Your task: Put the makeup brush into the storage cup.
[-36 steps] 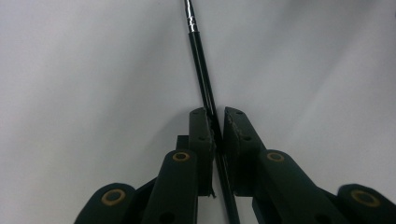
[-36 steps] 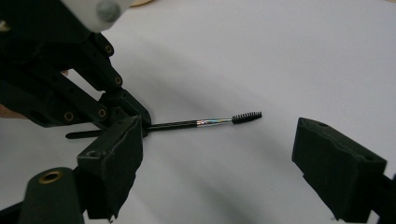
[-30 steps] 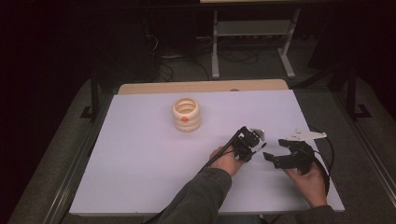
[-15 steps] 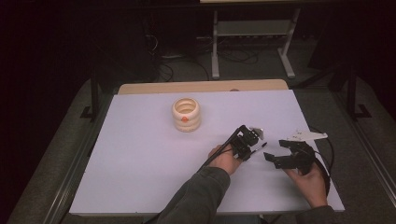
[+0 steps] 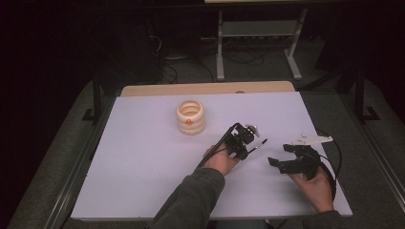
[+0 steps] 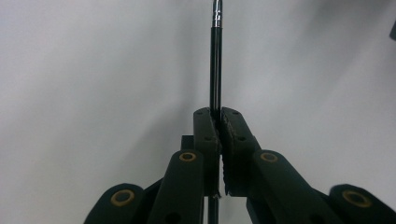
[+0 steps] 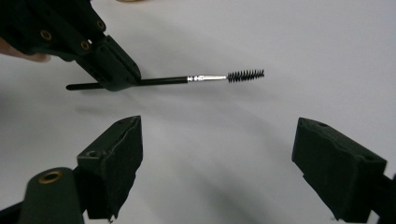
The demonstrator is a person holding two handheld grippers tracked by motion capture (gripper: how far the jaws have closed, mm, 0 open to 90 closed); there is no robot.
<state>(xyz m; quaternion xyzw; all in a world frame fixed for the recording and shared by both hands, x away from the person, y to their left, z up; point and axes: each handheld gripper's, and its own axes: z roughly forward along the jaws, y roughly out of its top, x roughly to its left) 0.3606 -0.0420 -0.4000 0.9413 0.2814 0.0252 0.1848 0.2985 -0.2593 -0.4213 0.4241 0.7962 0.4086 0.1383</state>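
one tool, the left (image 5: 249, 143), has lifted the brush (image 7: 205, 78) slightly.

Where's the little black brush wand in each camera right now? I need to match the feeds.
High view: brush wand right of centre, sticking out of the left gripper toward the right gripper.
Left gripper view: its shaft runs straight up from the shut pads.
Right gripper view: it lies level in the upper half, bristles pointing right.
Shared landmark: the left gripper clamped on the wand.

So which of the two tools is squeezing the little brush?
The left tool: its jaws pinch the black brush handle. The right tool stands wide open, holding nothing.
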